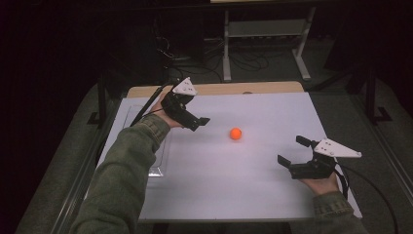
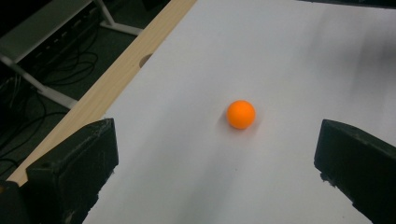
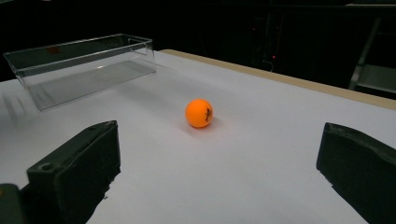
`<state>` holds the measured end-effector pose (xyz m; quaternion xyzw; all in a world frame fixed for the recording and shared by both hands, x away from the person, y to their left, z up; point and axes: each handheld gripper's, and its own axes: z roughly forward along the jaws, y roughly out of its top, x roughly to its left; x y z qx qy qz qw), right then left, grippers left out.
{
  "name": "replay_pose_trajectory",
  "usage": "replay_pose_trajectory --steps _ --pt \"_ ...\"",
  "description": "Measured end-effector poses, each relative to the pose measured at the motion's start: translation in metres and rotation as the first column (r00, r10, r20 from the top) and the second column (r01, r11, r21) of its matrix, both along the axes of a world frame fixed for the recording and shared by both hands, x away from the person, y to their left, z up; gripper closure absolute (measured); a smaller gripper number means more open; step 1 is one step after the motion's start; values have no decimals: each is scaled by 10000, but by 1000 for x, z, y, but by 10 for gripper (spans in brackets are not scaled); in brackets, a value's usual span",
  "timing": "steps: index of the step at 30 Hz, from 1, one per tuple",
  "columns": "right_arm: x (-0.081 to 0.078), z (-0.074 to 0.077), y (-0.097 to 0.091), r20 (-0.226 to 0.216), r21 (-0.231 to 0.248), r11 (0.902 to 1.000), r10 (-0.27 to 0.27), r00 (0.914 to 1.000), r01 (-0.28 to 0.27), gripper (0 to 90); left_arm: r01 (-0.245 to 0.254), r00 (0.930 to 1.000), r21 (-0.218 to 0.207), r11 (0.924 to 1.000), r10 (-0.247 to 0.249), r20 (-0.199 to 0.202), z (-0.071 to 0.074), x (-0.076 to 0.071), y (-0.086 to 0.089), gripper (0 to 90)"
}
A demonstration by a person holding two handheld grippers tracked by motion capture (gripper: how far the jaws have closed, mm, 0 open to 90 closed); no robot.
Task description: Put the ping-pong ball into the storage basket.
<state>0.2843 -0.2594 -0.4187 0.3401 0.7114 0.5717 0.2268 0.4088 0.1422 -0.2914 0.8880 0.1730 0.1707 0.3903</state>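
A small orange ball [image 1: 235,133] lies alone on the white table top [image 1: 253,180], near its middle. My left gripper [image 1: 198,121] hovers just left of the ball, pointed at it, open and empty. In the left gripper view the ball [image 2: 241,114] sits ahead, between the two wide-apart jaws and apart from both. My right gripper [image 1: 292,151] rests at the front right, open too, aimed toward the ball from farther off. In the right gripper view the ball [image 3: 199,113] shows dark print on its side.
A clear plastic tray [image 3: 79,65] stands empty along the table's left side, partly under the left forearm [image 1: 122,175]. A wooden strip [image 1: 234,88] runs along the table's far edge. Beyond it are a metal stand [image 1: 265,29] and floor cables.
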Motion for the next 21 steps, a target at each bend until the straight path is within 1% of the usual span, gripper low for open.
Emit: replay_pose_trajectory --steps 2,12,16,21 --pt "0 0 0 -14 0 10000 7 10000 -7 0 22 10000 90 10000 -22 -26 0 1 -2 0" --pt "0 0 -1 -22 58 10000 36 10000 -36 0 216 9997 264 9994 -213 -108 -1 4 -13 0" --pt "0 0 -1 -33 53 10000 34 10000 -33 0 270 9996 342 9991 -270 9 -2 5 -17 0" --pt "0 0 -1 -39 50 10000 48 10000 -48 0 367 9993 435 9984 -364 -65 -2 6 -20 0"
